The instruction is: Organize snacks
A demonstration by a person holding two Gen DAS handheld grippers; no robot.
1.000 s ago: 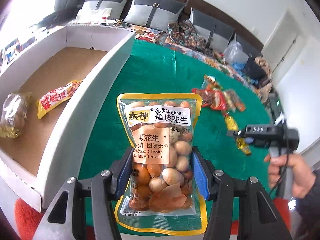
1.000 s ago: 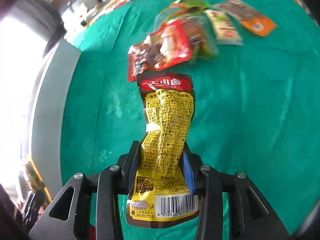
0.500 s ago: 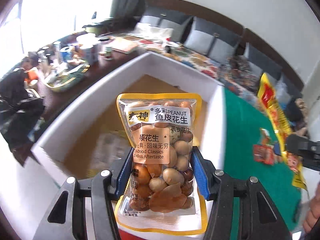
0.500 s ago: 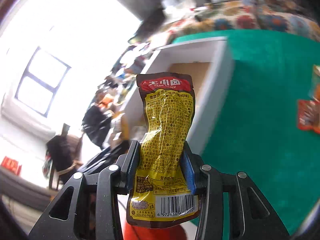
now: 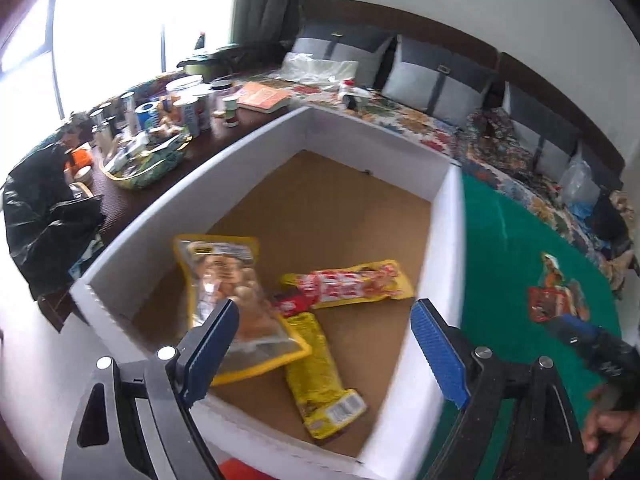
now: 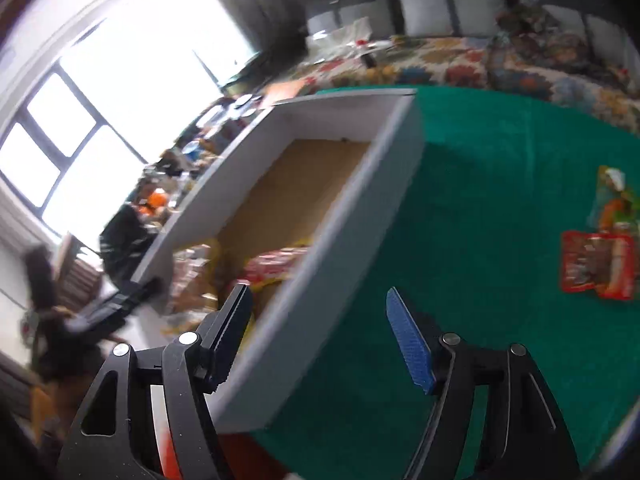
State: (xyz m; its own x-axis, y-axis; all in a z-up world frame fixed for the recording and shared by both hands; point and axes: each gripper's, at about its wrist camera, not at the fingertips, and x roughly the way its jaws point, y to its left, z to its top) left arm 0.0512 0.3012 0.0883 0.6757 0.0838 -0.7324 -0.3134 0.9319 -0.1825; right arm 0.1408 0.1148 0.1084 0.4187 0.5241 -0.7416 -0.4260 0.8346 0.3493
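Left claw: we see the left gripper with jaws just spread wide, nothing between them, hovering over the box's near corner.
Right claw: our right gripper has just opened too, empty, straddling the box's near wall.
Dropped packs: the peanut pouch and yellow packet lie in the white box, beside a red-and-yellow wrapper.
What's left: the remaining snacks lie on the green cloth, well to the right of the box.
Nearer hand: we judge the right one, with the red packet's long side running away from us.
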